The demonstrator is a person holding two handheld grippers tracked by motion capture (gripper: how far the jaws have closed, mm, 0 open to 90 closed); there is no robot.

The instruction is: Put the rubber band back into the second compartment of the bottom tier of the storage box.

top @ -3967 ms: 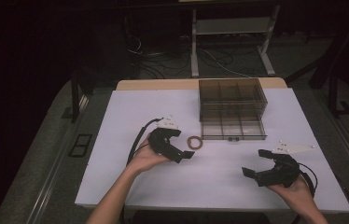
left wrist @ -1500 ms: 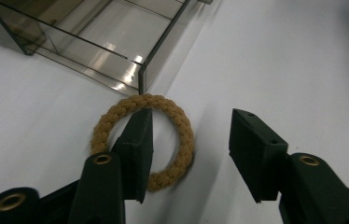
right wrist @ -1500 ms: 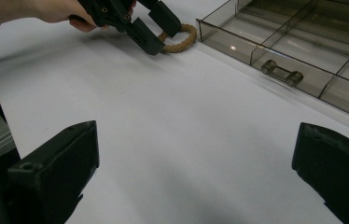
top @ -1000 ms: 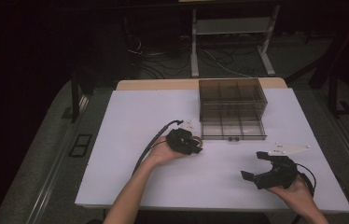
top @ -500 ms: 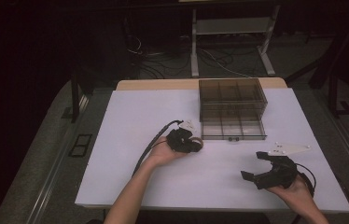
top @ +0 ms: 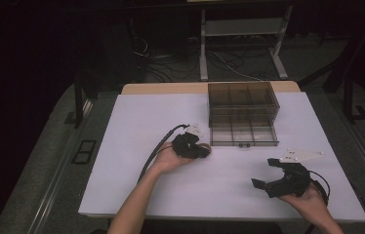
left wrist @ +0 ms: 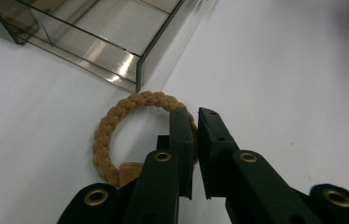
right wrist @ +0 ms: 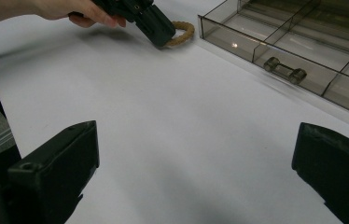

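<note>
High view: the left gripper (top: 201, 150) sits just in front of the smoky clear drawer box (top: 242, 99), down on the braided ring (top: 207, 148); a second ago it was already here, four seconds ago it was back from the ring with the ring lying free
Left jaws: they have just been closing, and in the left gripper view the two black jaws stand nearly together, pinching the braided ring's (left wrist: 116, 122) right side
Ring's place: flat on the white table (top: 136, 146), just beside the front left corner of the pulled-out drawer (left wrist: 102, 39), not touching it as far as I can tell
What it means: grip looks made, so I judge the lift comes next, likely into a drawer compartment
Right gripper (top: 272, 177): parked near the table's right front, jaws wide apart with nothing between them, well apart from the ring (right wrist: 182, 32)
Edges: the drawer's front wall and its handle (right wrist: 284, 70) stand close by the ring
Open room: bare table left of and in front of the ring; up and over the wall looks clear
</note>
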